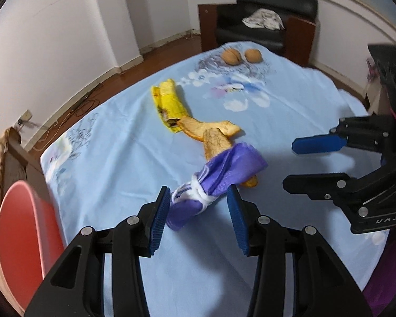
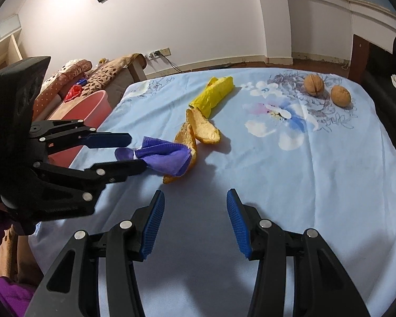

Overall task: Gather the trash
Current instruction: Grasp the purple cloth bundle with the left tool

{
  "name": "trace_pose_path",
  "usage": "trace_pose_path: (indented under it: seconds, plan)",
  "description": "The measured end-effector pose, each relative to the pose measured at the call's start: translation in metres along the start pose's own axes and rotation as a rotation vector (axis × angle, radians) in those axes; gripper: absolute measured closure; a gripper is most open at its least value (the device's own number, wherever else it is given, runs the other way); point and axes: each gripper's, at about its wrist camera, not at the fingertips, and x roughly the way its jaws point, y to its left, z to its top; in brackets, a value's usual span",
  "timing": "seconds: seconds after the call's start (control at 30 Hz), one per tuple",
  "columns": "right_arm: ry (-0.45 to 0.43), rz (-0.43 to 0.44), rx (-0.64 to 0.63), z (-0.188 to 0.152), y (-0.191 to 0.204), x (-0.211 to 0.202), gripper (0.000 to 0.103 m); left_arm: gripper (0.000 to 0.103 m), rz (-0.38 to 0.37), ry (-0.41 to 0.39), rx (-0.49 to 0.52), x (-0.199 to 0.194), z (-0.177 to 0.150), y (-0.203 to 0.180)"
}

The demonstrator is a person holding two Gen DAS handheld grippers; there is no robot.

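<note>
A crumpled purple bag (image 1: 224, 169) with a white knot lies on the blue floral tablecloth (image 1: 113, 158), partly over a piece of orange peel (image 1: 216, 134). My left gripper (image 1: 199, 190) stands open around the bag's near end, with one blue pad on each side of it and no squeeze visible. The right wrist view shows the same: the purple bag (image 2: 166, 158) reaches in between the left gripper's (image 2: 137, 152) fingers. My right gripper (image 2: 195, 211) is open and empty above bare cloth, to the right of the bag; it is also visible as the right gripper (image 1: 295, 163).
A yellow wrapper (image 1: 169, 103) lies beyond the peel, and two walnuts (image 1: 231, 56) sit near the far edge. A red bin (image 1: 21, 224) stands off the table's left side. A black armchair (image 1: 264, 18) is behind the table.
</note>
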Motion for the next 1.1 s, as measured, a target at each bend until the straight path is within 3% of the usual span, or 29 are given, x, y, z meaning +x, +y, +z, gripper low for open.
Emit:
trace_pose_path:
  seconds: [0.37,0.47,0.73,0.83,0.97,1.1]
  plan:
    - [0.023,0.024,0.071,-0.002,-0.012,0.004,0.055,0.058,0.047,-0.018,0.029,0.016,-0.004,-0.002]
    - [0.019,0.02,0.062,-0.001,-0.01,0.004,0.055,0.067,0.027,-0.032,-0.035,0.013,-0.006,0.007]
    - [0.001,0.037,0.033,0.013,0.007,0.006,0.055,0.072,-0.009,-0.097,-0.263,-0.012,-0.018,0.033]
    - [-0.006,0.046,0.036,0.02,0.012,0.009,0.055,0.081,-0.001,-0.117,-0.331,-0.025,-0.024,0.04]
    - [0.008,0.029,0.06,0.028,0.015,0.02,0.055,0.081,0.005,-0.15,-0.417,-0.041,-0.033,0.049]
    - [0.029,0.019,0.103,0.035,0.014,0.033,0.055,0.082,0.037,-0.171,-0.438,-0.049,-0.038,0.049]
